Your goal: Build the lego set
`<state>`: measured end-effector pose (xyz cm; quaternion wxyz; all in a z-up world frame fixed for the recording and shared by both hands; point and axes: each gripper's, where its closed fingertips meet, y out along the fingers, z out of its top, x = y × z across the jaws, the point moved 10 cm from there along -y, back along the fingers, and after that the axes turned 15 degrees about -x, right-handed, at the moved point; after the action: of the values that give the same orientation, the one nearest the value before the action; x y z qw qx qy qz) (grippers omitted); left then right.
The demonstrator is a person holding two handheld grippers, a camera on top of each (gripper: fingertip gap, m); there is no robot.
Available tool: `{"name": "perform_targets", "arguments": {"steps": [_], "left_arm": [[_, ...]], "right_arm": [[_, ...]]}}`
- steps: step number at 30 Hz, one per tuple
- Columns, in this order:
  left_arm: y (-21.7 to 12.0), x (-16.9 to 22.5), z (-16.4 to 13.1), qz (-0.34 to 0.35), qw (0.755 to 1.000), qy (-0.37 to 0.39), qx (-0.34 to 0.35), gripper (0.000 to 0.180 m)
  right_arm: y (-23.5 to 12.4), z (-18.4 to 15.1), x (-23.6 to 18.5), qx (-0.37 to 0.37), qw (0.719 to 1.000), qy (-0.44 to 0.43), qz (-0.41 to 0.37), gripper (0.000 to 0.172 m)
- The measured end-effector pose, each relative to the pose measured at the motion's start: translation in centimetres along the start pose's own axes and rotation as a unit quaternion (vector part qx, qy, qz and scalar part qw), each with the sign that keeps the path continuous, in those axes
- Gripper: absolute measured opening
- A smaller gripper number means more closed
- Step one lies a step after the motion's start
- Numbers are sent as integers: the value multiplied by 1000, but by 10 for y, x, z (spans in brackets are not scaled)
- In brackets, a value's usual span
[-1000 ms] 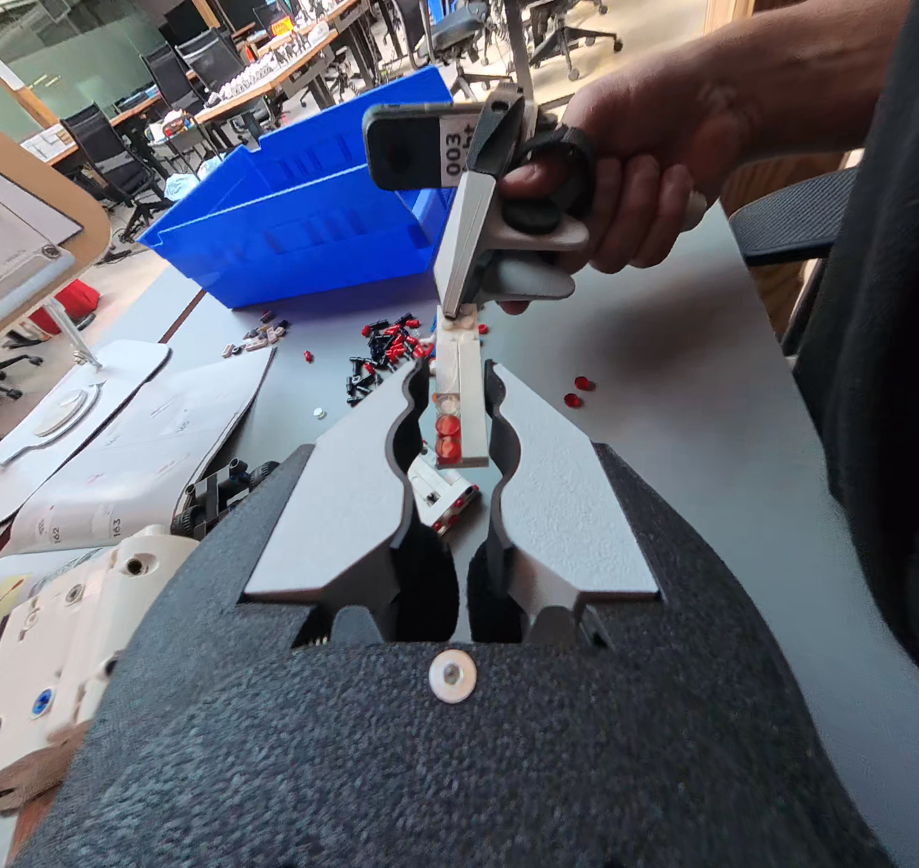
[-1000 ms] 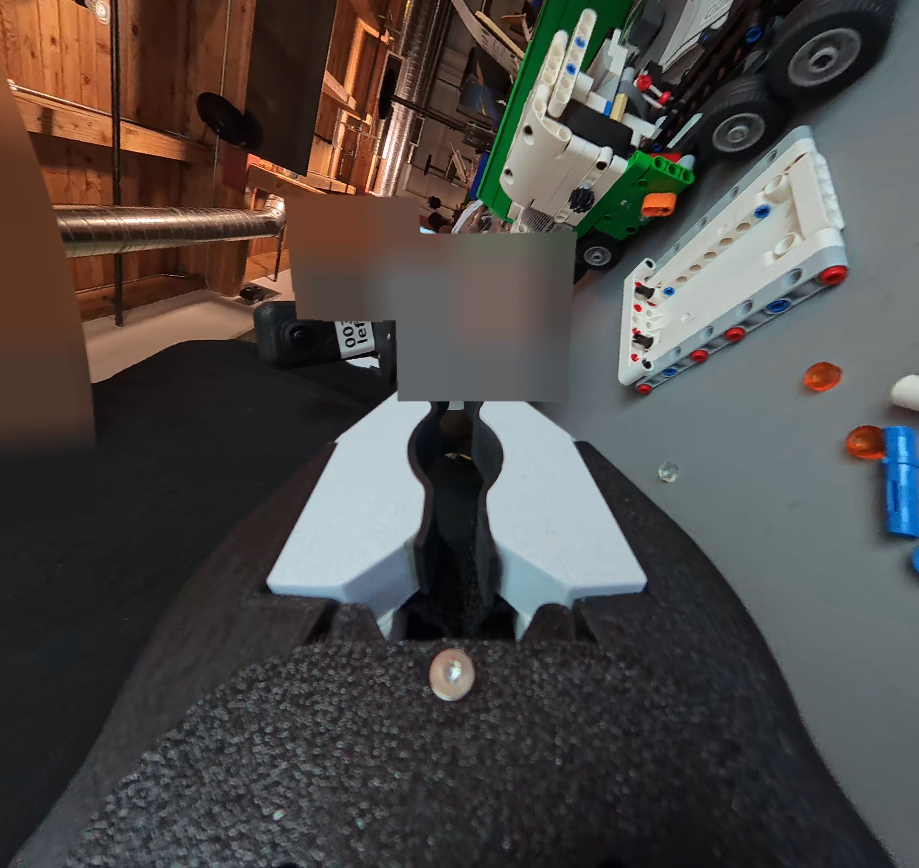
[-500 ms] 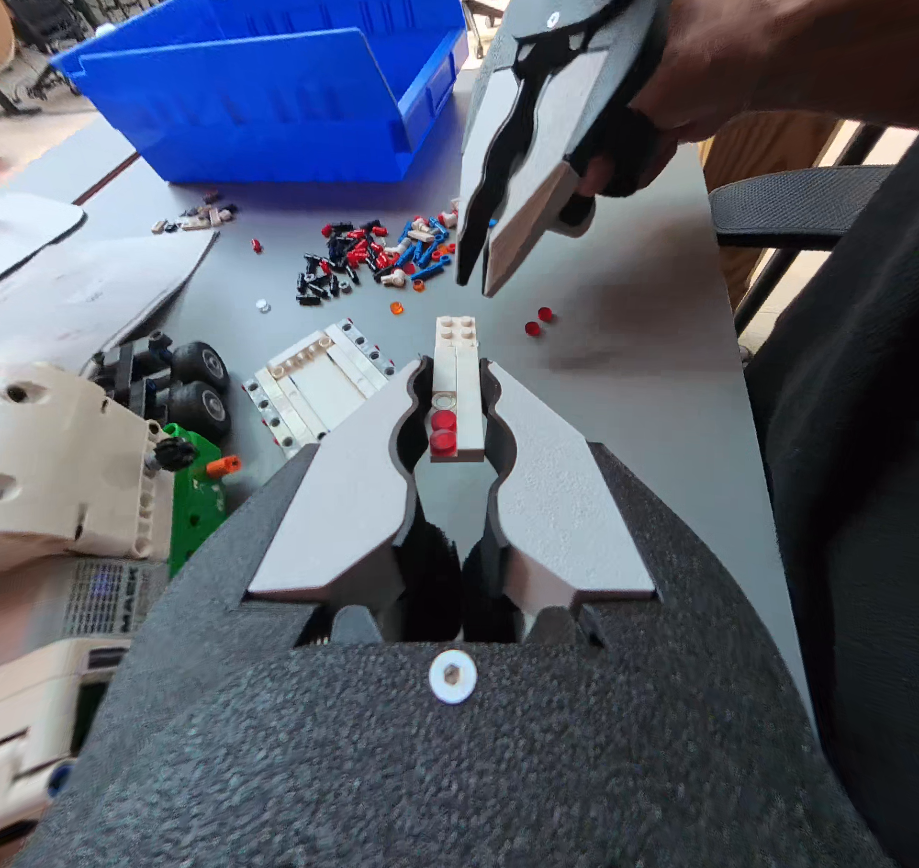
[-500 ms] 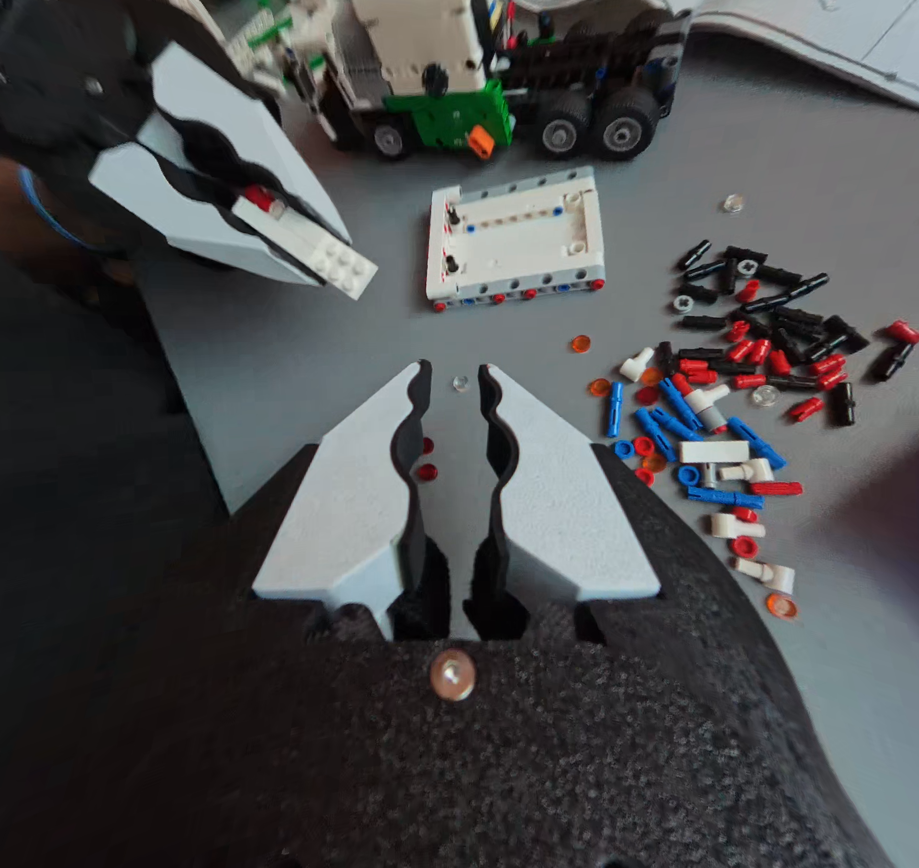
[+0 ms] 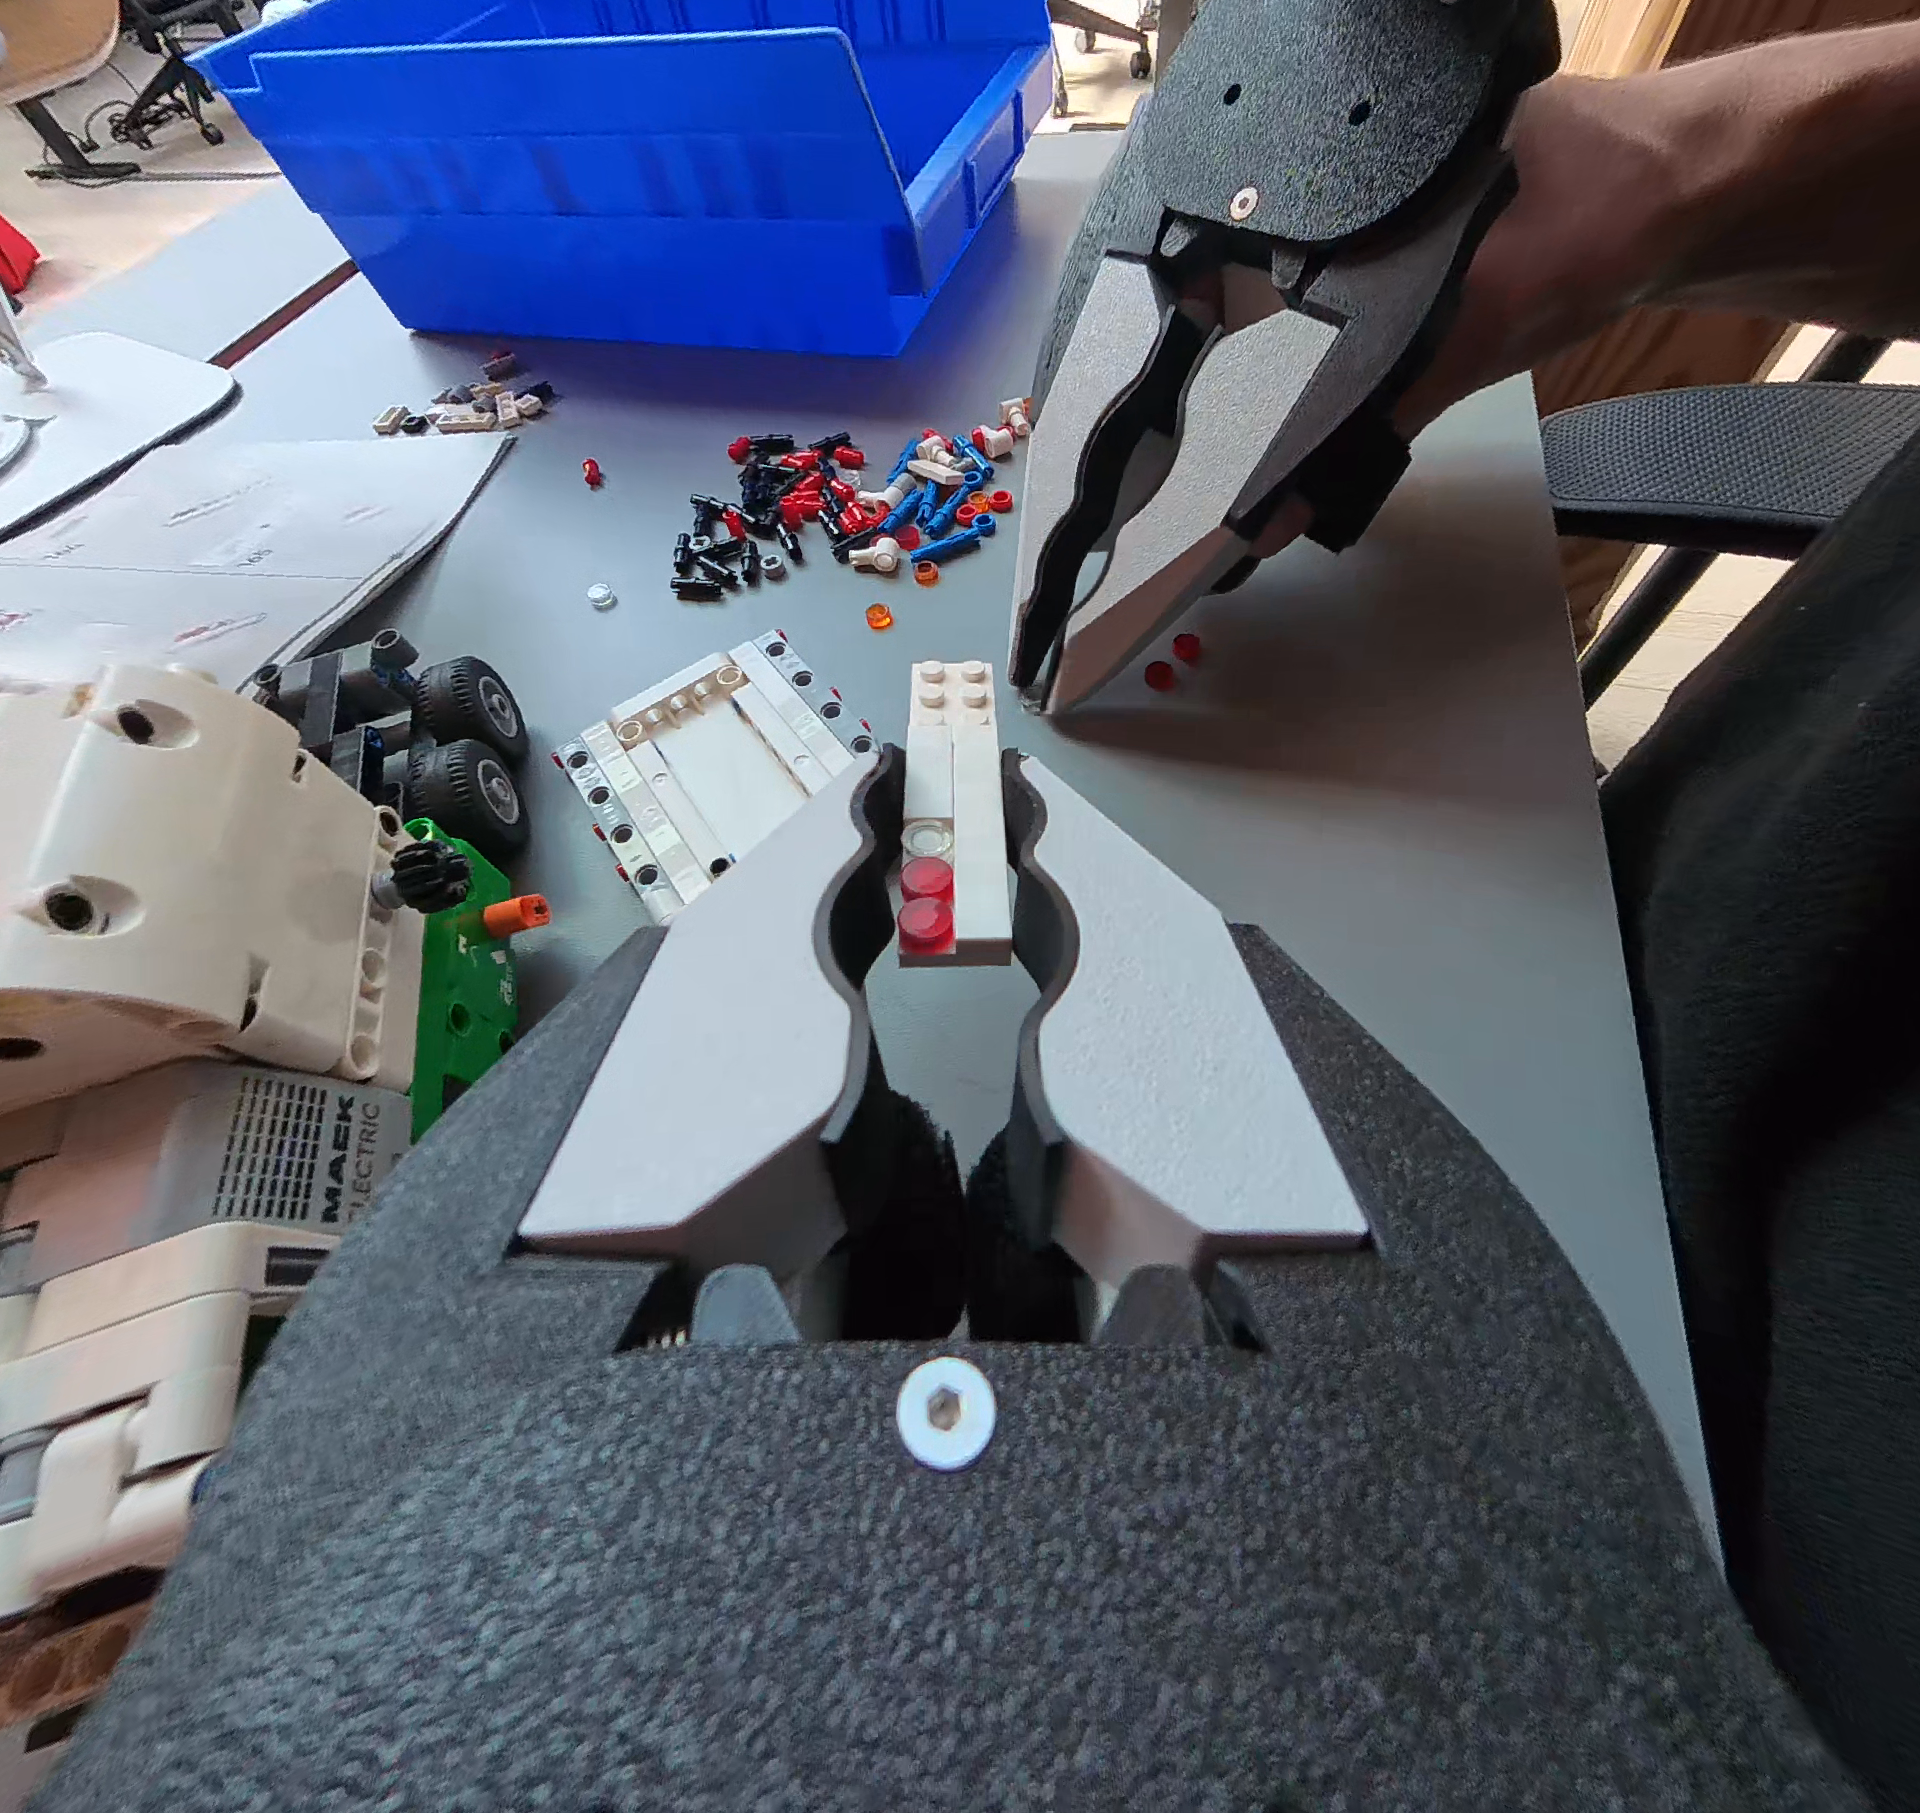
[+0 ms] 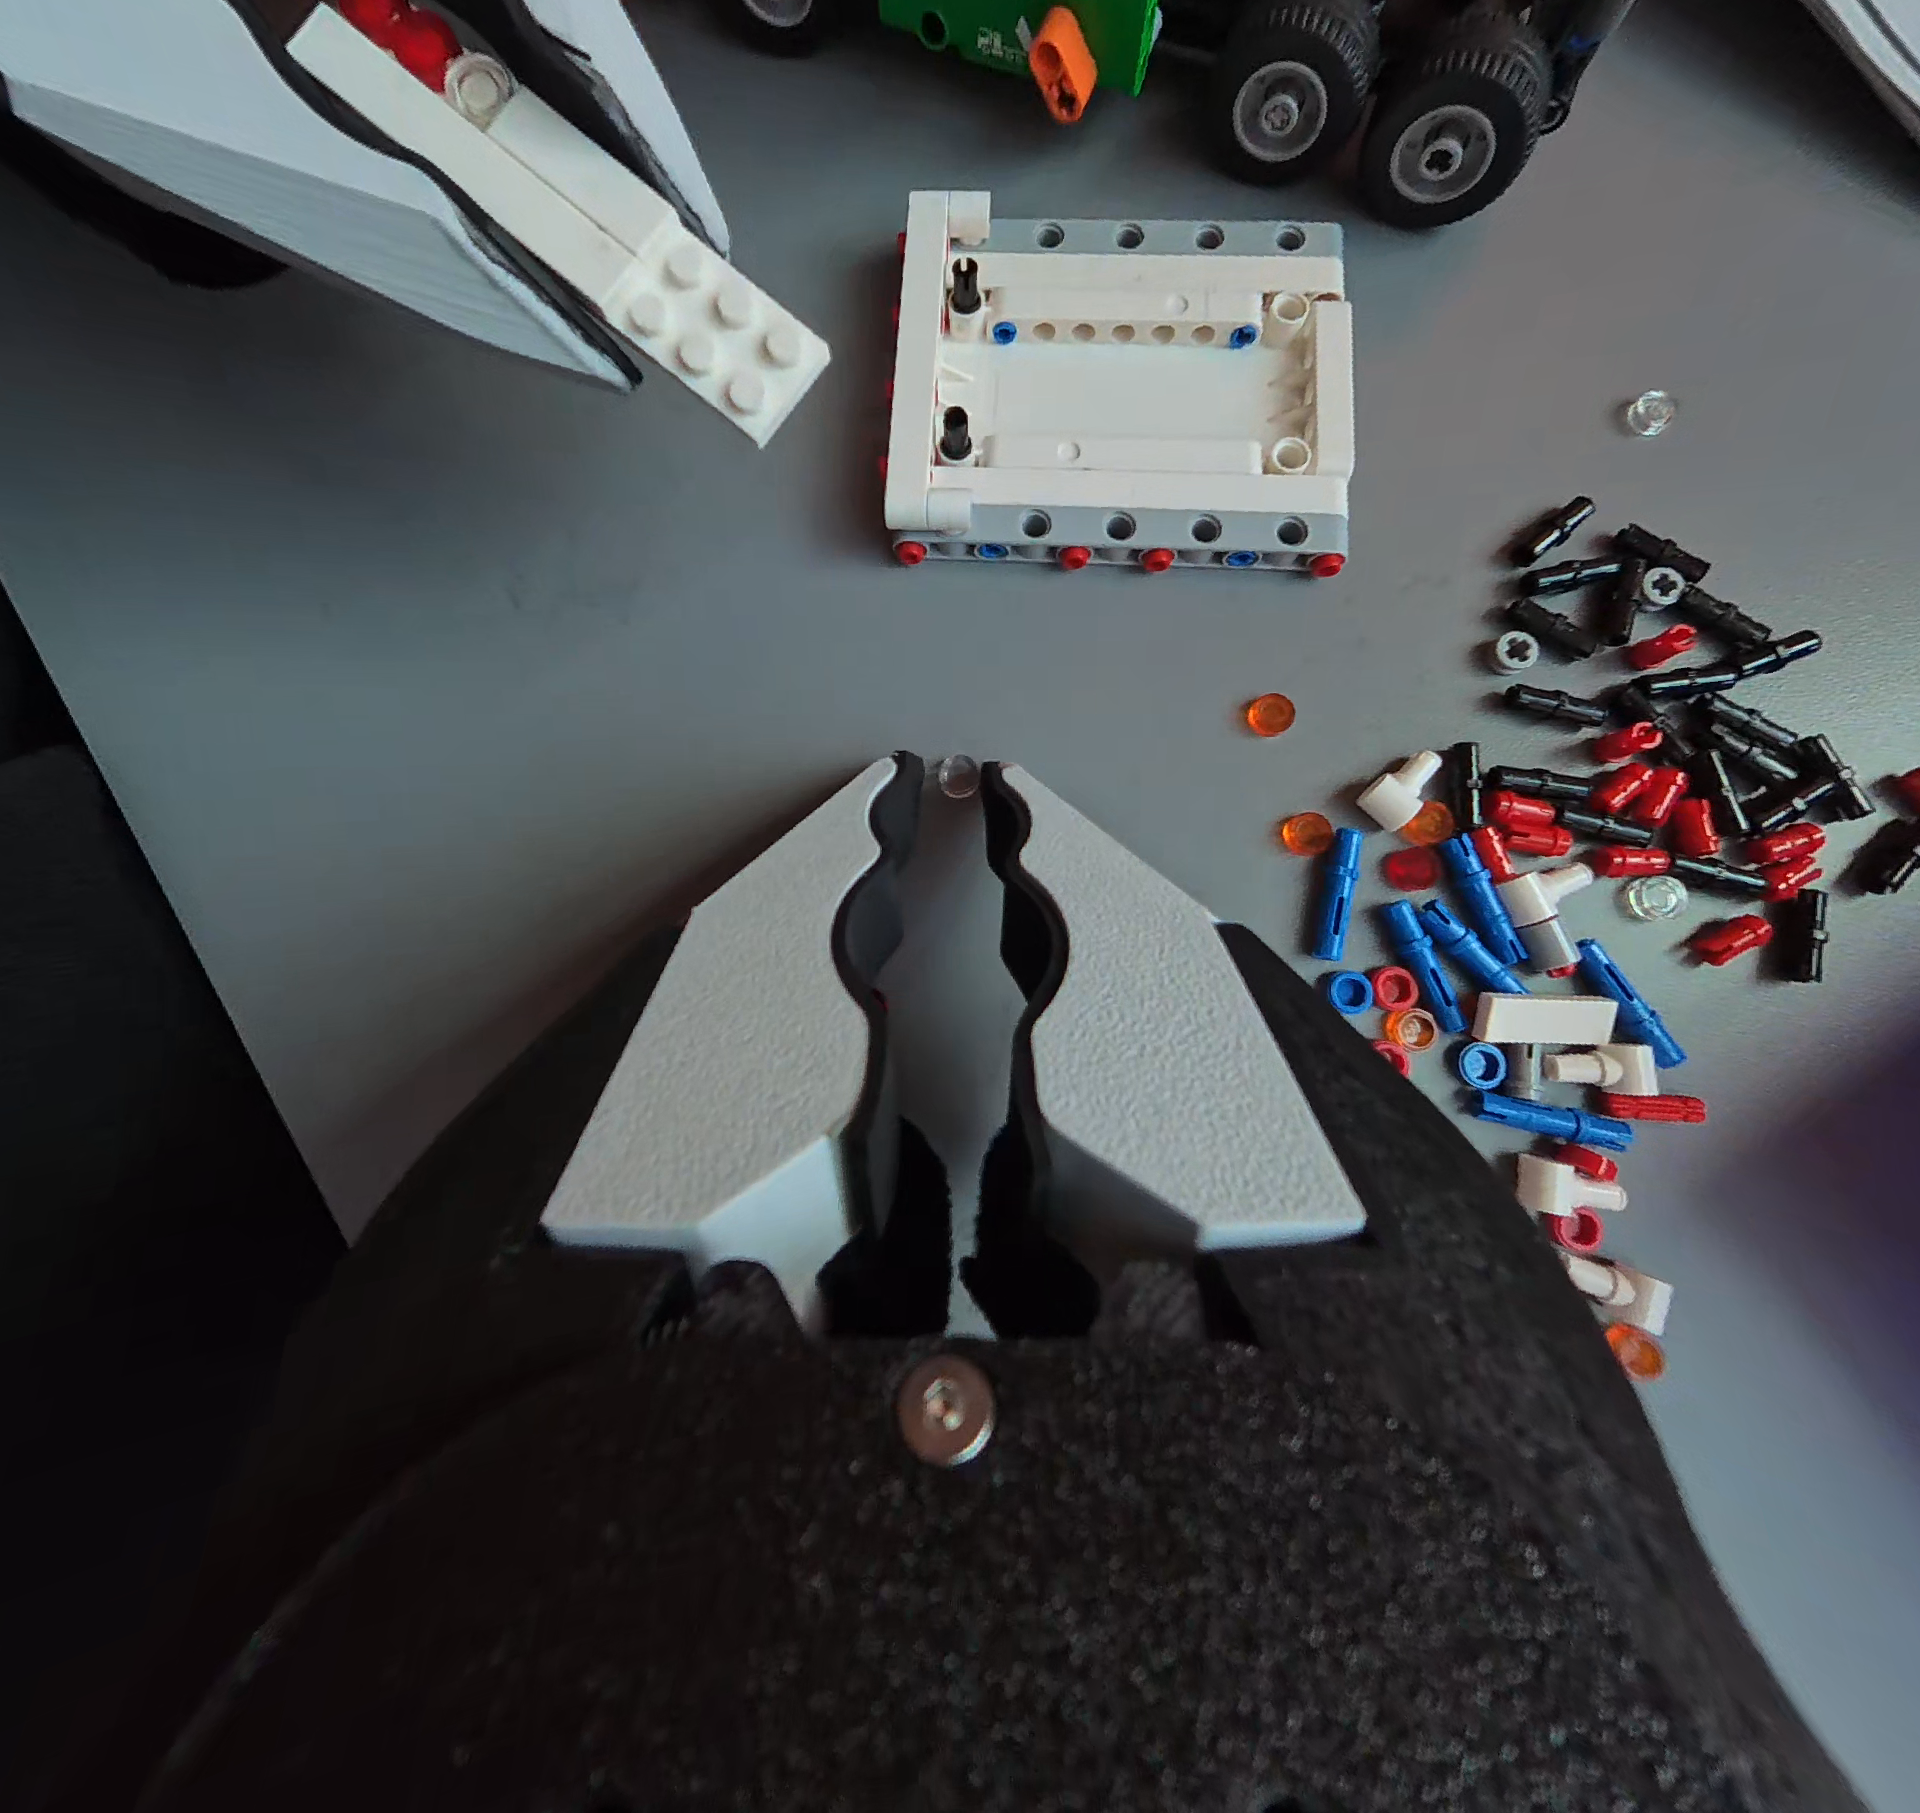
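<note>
Your worktop (image 5: pixel 1299 880) carries a blue bin (image 5: pixel 644 174) at the far side; its inside is hidden from you. Nearer, at left, sits the white and green truck (image 5: pixel 208 880), then a white frame (image 6: pixel 1117 381) lying flat. A heap of pins (image 6: pixel 1662 828), black, red and blue, lies to the right of that frame.

Your left gripper (image 5: pixel 954 776) pinches a long white plate (image 5: pixel 956 828), pads pressed on its two long sides. Its long axis runs along the fingers, studded end pointing away from you, with two red studs and a clear one at the near end.

Your right gripper (image 6: pixel 954 776) has its tips down at the worktop, jaws slightly spread, with a clear stud (image 6: pixel 957 777) between them; whether they press it, you cannot tell.
</note>
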<state>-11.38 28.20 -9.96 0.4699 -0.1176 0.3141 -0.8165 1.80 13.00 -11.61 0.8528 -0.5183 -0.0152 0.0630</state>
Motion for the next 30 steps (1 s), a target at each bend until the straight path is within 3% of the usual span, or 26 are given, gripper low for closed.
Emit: {"name": "perform_targets", "arguments": {"steps": [1,7,11,15,20,24,27,30], "left_arm": [[0,0,0,-1,1000,2,1,17],[2,2,0,2,1000,11,-8,17],[4,4,0,3,1000,18,-18,17],[4,4,0,1,1000,21,-19,17],[4,7,0,9,999,33,-19,17],[2,4,-3,23,999,31,-19,17],[-1,3,-3,21,999,26,-10,17],[0,3,-3,21,999,29,-11,17]], "right_arm": [[0,0,0,0,1000,0,-1,8],[-1,2,-1,6,1000,-14,-16,6],[-21,13,-15,79,993,-73,-39,6],[-35,30,-27,82,984,-135,-82,6],[-37,37,-24,114,989,-95,-3,6],[-18,20,-10,-16,997,-75,-21,6],[-18,7,-3,-129,984,-92,-86,6],[-32,-1,4,-211,968,-86,-104,6]]}}
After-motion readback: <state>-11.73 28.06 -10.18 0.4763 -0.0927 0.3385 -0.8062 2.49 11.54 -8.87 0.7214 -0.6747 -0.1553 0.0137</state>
